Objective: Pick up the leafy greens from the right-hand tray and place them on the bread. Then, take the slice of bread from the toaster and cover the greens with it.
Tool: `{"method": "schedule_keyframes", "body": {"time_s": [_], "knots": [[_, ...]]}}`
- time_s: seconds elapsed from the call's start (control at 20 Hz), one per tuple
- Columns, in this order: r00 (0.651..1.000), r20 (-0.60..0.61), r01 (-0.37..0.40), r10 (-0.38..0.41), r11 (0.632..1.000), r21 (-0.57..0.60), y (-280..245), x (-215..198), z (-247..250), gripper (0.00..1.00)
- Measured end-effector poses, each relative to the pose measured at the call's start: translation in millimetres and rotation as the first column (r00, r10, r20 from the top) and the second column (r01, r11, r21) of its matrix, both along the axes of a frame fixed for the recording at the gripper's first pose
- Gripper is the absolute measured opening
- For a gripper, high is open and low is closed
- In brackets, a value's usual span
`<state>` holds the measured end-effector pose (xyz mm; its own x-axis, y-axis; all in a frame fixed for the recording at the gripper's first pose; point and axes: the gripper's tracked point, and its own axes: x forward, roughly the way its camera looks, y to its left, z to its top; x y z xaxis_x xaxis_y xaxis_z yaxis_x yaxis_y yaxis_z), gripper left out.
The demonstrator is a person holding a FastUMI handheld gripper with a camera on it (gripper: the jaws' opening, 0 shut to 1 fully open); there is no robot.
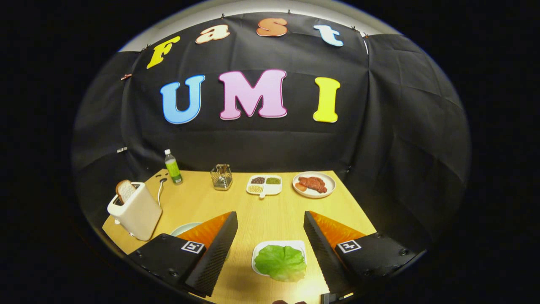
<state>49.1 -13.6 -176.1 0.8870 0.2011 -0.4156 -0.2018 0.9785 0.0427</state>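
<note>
A green lettuce leaf [280,262] lies on a small white tray [258,253] on the wooden table, right between my two fingers. My gripper [270,219] is open and hangs above it, its fingers spread wide and touching nothing. To the left stands a cream toaster [137,211] with a slice of bread [124,190] sticking up out of its slot. A pale plate [183,228] peeks out from behind my left finger; what lies on it is hidden.
Along the back of the table [261,211] stand a green bottle [173,167], a wire holder [222,176], a divided white dish with grains [264,185] and a plate of meat [314,184]. Black cloth walls close in the table behind and at both sides.
</note>
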Motion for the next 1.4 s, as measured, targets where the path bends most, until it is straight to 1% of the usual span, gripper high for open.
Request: {"method": "schedule_keyframes", "body": {"time_s": [0.15,0.35,0.55,0.75,0.9,1.0,1.1,1.15,1.2,1.35,1.4], "knots": [[0.996,-0.071,-0.058,0.057,0.998,-0.013,4,4,-36,0.98],[0.977,-0.191,-0.102,0.091,0.994,-0.05,-2,10,-94,0.98],[0.938,-0.337,-0.111,0.082,0.991,-0.068,-17,11,-156,0.98],[0.899,-0.435,-0.108,0.06,0.99,-0.087,-34,5,-198,0.98],[0.879,-0.473,-0.113,0.057,0.989,-0.091,-42,1,-213,0.98],[0.874,-0.481,-0.127,0.066,0.987,-0.095,-43,-1,-218,0.97],[0.862,-0.5,-0.146,0.082,0.985,-0.09,-42,-4,-224,0.9],[0.854,-0.514,-0.155,0.083,0.983,-0.098,-42,-8,-227,0.85],[0.863,-0.498,-0.157,0.086,0.982,-0.103,-42,-5,-227,0.83],[0.863,-0.498,-0.168,0.089,0.979,-0.114,-42,-6,-227,0.82],[0.862,-0.496,-0.179,0.103,0.978,-0.108,-40,-5,-228,0.82]]}}
